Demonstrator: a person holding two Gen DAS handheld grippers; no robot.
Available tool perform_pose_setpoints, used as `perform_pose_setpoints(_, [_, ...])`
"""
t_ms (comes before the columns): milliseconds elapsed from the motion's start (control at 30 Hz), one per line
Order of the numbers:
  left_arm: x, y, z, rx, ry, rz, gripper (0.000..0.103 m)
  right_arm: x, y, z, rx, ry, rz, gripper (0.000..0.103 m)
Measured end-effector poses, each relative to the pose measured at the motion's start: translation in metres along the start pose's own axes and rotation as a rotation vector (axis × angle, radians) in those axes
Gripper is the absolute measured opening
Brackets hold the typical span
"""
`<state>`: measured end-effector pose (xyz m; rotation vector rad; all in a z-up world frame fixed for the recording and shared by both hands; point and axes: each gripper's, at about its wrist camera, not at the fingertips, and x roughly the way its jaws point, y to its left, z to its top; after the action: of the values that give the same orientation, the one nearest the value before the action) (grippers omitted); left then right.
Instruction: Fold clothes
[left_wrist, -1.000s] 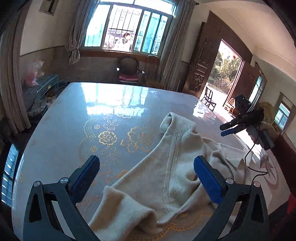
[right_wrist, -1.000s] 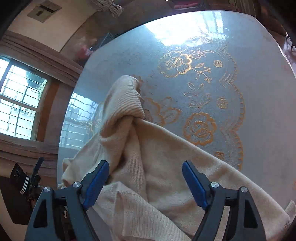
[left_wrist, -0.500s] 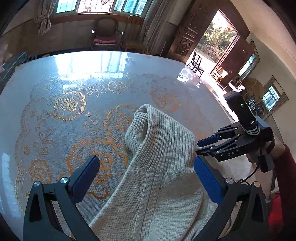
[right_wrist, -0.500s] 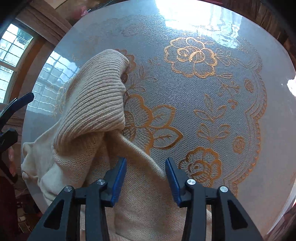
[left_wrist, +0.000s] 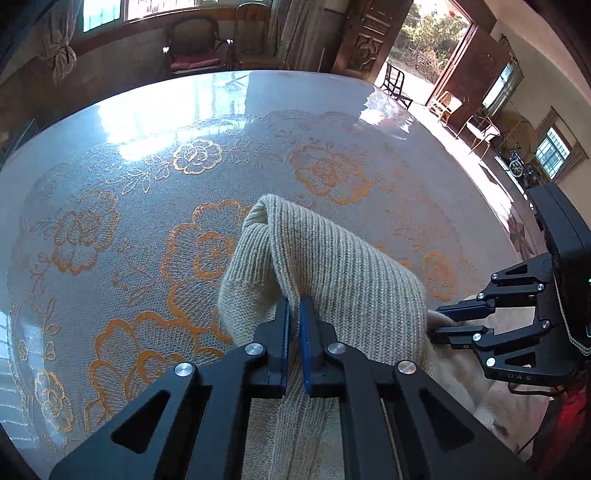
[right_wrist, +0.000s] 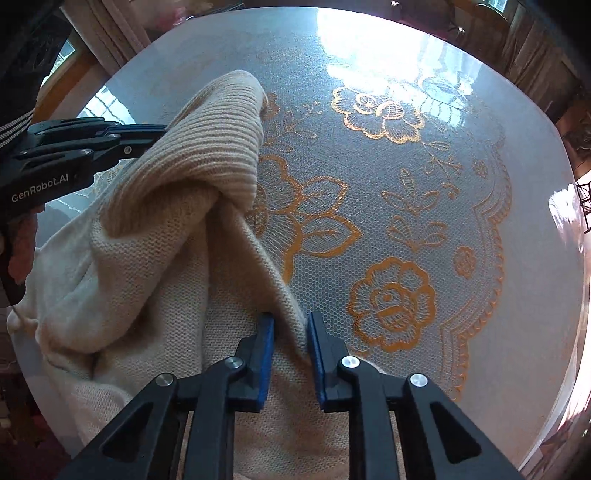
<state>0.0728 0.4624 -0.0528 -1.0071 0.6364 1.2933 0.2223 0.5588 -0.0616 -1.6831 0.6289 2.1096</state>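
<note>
A cream knitted sweater (left_wrist: 343, 280) lies bunched on a round table; its ribbed hem stands up in a fold. My left gripper (left_wrist: 294, 314) is shut on that ribbed fold. In the right wrist view the sweater (right_wrist: 155, 251) fills the left side, and my right gripper (right_wrist: 290, 332) is shut on a ridge of its plain knit. The left gripper (right_wrist: 147, 138) shows there at the far left, against the ribbed part. The right gripper (left_wrist: 437, 325) shows in the left wrist view at the right edge of the sweater.
The table (left_wrist: 110, 155) has a glossy cover with orange lace flowers (right_wrist: 391, 299). Chairs (left_wrist: 195, 55) stand beyond its far edge by a window. An open doorway (left_wrist: 424, 33) is at the back right.
Both grippers moved in over the sweater and went from wide open to shut on folds of the knit. The ribbed fold now stands higher.
</note>
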Motion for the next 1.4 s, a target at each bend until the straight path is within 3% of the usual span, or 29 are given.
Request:
perform_pose_setpoints(267, [-0.019, 0.042, -0.007, -0.17, 0.013, -0.171, 0.008, -0.016, -0.025, -0.021, 0.082, -0.027, 0.065, 0.019])
perform_pose_setpoints(367, [-0.012, 0.054, -0.001, -0.198, 0.052, -0.19, 0.028, -0.02, -0.029, -0.028, 0.091, -0.03, 0.07, 0.019])
perform_pose_setpoints(433, [-0.009, 0.053, 0.002, -0.171, 0.06, -0.188, 0.059, -0.024, -0.034, -0.03, 0.103, -0.027, 0.085, 0.023])
perform_pose_setpoints(500, [-0.001, 0.049, 0.013, -0.142, 0.056, -0.157, 0.061, -0.028, -0.038, -0.033, 0.115, -0.025, 0.102, 0.025])
perform_pose_setpoints(533, [0.003, 0.047, 0.019, -0.135, 0.052, -0.158, 0.058, -0.03, -0.04, -0.035, 0.123, -0.023, 0.112, 0.026])
perform_pose_setpoints(567, [0.002, 0.043, 0.021, -0.116, 0.043, -0.143, 0.045, -0.032, -0.044, -0.035, 0.132, -0.024, 0.121, 0.027])
perform_pose_setpoints(600, [-0.001, 0.039, 0.022, -0.093, 0.034, -0.122, 0.004, -0.034, -0.048, -0.035, 0.14, -0.024, 0.131, 0.027])
perform_pose_setpoints(700, [-0.02, 0.023, 0.018, -0.013, -0.024, -0.117, 0.003, -0.039, -0.053, -0.04, 0.152, -0.037, 0.138, 0.027])
perform_pose_setpoints(833, [-0.102, 0.029, -0.014, -0.013, -0.262, -0.288, 0.002, -0.052, -0.062, -0.059, 0.176, -0.072, 0.12, 0.027])
perform_pose_setpoints(933, [-0.141, 0.06, -0.061, -0.06, -0.311, -0.27, 0.002, -0.07, -0.069, -0.074, 0.178, -0.109, 0.114, 0.027])
perform_pose_setpoints(1033, [-0.155, 0.092, -0.114, -0.112, -0.283, -0.221, 0.003, -0.084, -0.07, -0.072, 0.165, -0.113, 0.141, 0.027])
perform_pose_setpoints(1133, [-0.14, 0.111, -0.161, -0.211, -0.209, -0.169, 0.003, -0.094, -0.068, -0.06, 0.155, -0.109, 0.189, 0.027])
perform_pose_setpoints(1200, [-0.132, 0.123, -0.188, -0.273, -0.171, -0.158, 0.003, -0.09, -0.062, -0.032, 0.128, -0.071, 0.194, 0.031])
perform_pose_setpoints(1267, [-0.128, 0.129, -0.199, -0.299, -0.161, -0.131, 0.003, -0.086, -0.05, -0.012, 0.121, -0.031, 0.223, 0.031])
perform_pose_setpoints(1400, [-0.119, 0.12, -0.195, -0.309, -0.149, -0.081, 0.004, -0.084, 0.004, 0.03, -0.015, -0.018, 0.185, 0.031])
